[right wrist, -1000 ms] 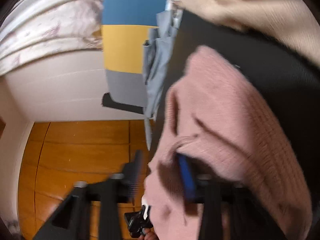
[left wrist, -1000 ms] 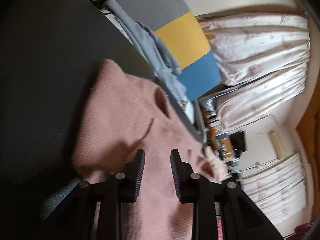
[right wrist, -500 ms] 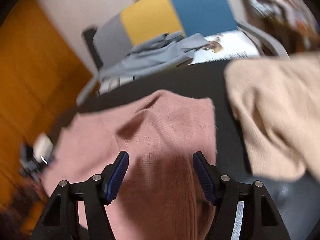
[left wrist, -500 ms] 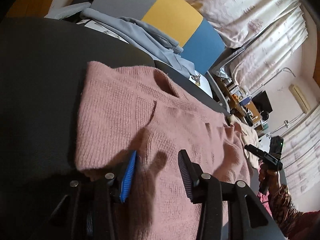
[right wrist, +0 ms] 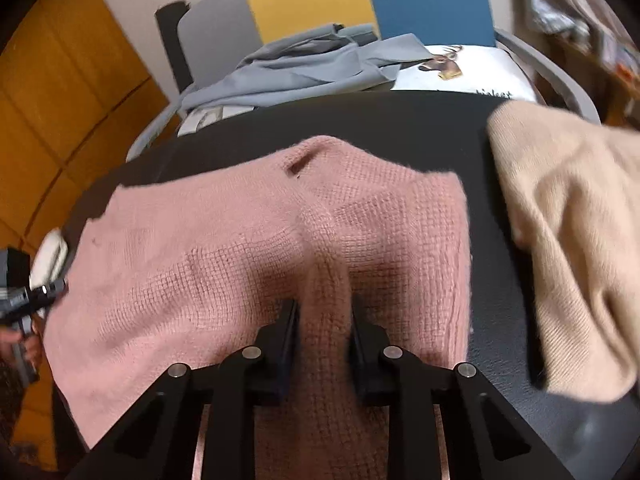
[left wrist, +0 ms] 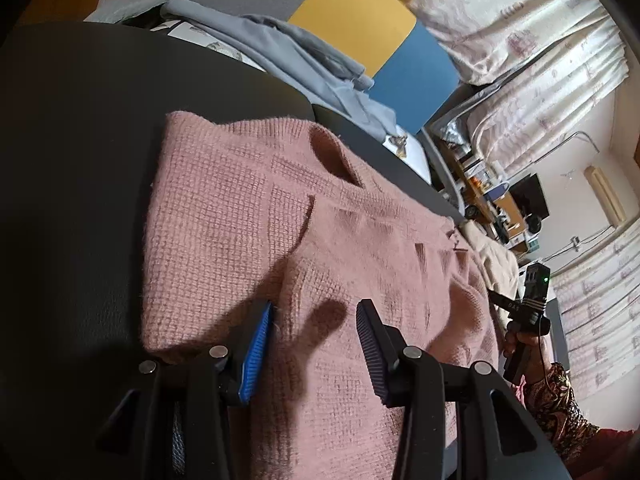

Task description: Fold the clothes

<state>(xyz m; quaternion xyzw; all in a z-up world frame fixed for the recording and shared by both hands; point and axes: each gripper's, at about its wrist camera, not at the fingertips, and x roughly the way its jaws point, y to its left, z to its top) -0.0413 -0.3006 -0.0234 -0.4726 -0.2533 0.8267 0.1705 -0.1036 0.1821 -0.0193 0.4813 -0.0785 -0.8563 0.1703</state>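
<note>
A pink knitted sweater (left wrist: pixel 240 220) lies spread on the black table (left wrist: pixel 80 160), its neck opening toward the far edge. My left gripper (left wrist: pixel 314 320) hovers open over the sweater's near part, blue-padded fingers wide apart with nothing between them. In the right wrist view the same sweater (right wrist: pixel 200 248) fills the middle of the table (right wrist: pixel 400 132). There, my right gripper (right wrist: pixel 324 312) is shut on a raised ridge of the pink knit, which bunches up between the two fingers.
A beige garment (right wrist: pixel 568 220) lies on the table right of the sweater. Grey-blue clothes (right wrist: pixel 312 68) and a white deer-print fabric (right wrist: pixel 460 68) are heaped on a grey, yellow and blue seat (left wrist: pixel 352 28) beyond the far edge. Curtains (left wrist: pixel 520 40) hang behind.
The right gripper's fingers, wide apart half a second ago, have closed onto a fold of the pink sweater. The left gripper opened earlier and now stays open over the sweater.
</note>
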